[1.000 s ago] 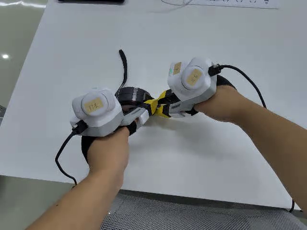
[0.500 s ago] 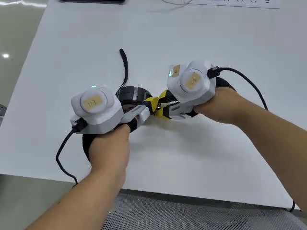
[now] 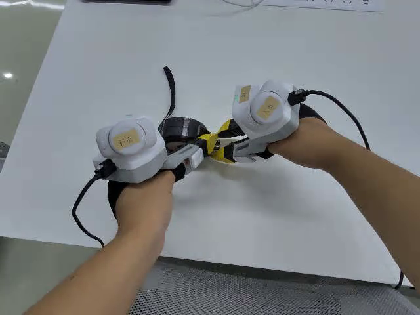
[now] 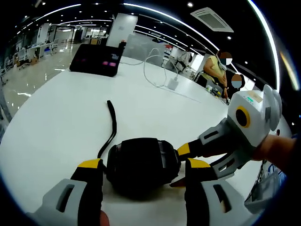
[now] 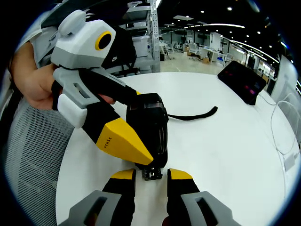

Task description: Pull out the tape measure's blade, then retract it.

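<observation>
On the white table (image 3: 295, 216), left gripper (image 4: 143, 164) clamps the black tape measure (image 5: 149, 125). Right gripper (image 5: 152, 174) jaws flank its blade hook (image 5: 151, 176), nearly closed; cannot tell if pinched. Step: pull-out not yet begun. Next, probably: pinch hook, draw straight away.

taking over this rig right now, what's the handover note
Left gripper: jaws shut on the tape measure, which rests on the white table.
Right gripper: jaws sit close on either side of the blade's end hook; grip can't be confirmed.
Done: case steadied, hook lined up. Blade not drawn out.
Left: clamp the hook, pull the blade out, then retract it.
</observation>
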The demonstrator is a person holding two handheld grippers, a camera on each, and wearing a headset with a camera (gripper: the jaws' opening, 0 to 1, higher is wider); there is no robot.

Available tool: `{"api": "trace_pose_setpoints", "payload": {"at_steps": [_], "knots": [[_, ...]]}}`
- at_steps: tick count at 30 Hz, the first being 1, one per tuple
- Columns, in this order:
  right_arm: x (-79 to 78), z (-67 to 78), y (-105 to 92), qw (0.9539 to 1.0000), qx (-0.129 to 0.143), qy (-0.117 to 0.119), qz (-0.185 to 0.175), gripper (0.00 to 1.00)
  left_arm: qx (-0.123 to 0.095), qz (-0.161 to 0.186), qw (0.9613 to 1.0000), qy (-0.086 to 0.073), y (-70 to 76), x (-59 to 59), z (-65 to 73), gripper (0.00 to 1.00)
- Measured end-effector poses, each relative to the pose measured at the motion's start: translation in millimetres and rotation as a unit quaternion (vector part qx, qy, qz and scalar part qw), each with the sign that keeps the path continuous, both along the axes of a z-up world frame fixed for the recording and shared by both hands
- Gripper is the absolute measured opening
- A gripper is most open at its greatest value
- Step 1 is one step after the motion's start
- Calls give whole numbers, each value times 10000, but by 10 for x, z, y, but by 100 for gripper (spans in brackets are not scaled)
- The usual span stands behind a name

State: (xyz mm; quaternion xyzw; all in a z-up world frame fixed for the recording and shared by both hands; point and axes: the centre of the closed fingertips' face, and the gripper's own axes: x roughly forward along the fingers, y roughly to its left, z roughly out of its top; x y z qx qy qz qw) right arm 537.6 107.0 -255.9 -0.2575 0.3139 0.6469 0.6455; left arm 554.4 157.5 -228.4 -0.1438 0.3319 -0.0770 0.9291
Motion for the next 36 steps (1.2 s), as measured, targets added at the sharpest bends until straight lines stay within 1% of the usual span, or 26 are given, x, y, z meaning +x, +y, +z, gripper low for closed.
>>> {"api": "trace_pose_setpoints", "payload": {"at_steps": [1,5,8,13,15,17,18,19,20,21,23,25,26,28,31,33,36], "knots": [[5,-2,1,10000,2,5,-20,24,11,-38,10000,-35,-2,6,15,69],[15,-4,-2,10000,-3,-8,-48,28,29,-74,10000,-49,-7,15,26,72],[14,4,2,10000,5,-5,-42,27,72,-109,9999,-72,-20,18,36,72],[18,16,-7,10000,3,-27,-54,27,84,-126,9998,-92,-24,26,51,72],[17,35,-24,10000,20,-43,-73,28,92,-168,9998,-111,-27,26,64,72],[26,90,-34,9997,156,18,-193,29,133,-217,9996,-131,-7,15,80,72],[26,102,-47,9996,170,17,-207,29,159,-274,9994,-150,-1,8,91,72],[33,112,-66,9996,174,-43,-227,29,194,-327,9991,-194,19,-3,111,72],[32,121,-79,9995,182,-51,-243,29,206,-357,9989,-217,34,-11,122,72],[38,139,-97,9993,223,-57,-294,29,222,-427,9985,-253,55,-25,140,72],[43,170,-113,9988,315,-27,-387,30,325,-542,9975,-314,91,-42,160,72],[53,200,-139,9981,392,-17,-482,31,302,-643,9969,-339,113,-74,179,72],[61,220,-155,9976,428,-40,-543,31,387,-725,9960,-348,138,-95,183,72],[65,250,-174,9970,482,-57,-605,33,439,-850,9946,-394,151,-121,202,72],[71,297,-220,9957,565,-104,-723,34,502,-995,9929,-411,190,-172,221,73],[67,319,-242,9947,612,-45,-821,36,536,-1074,9919,-425,205,-200,234,74],[51,350,-305,9940,630,-82,-892,38,602,-1247,9894,-446,228,-257,256,75]]}}
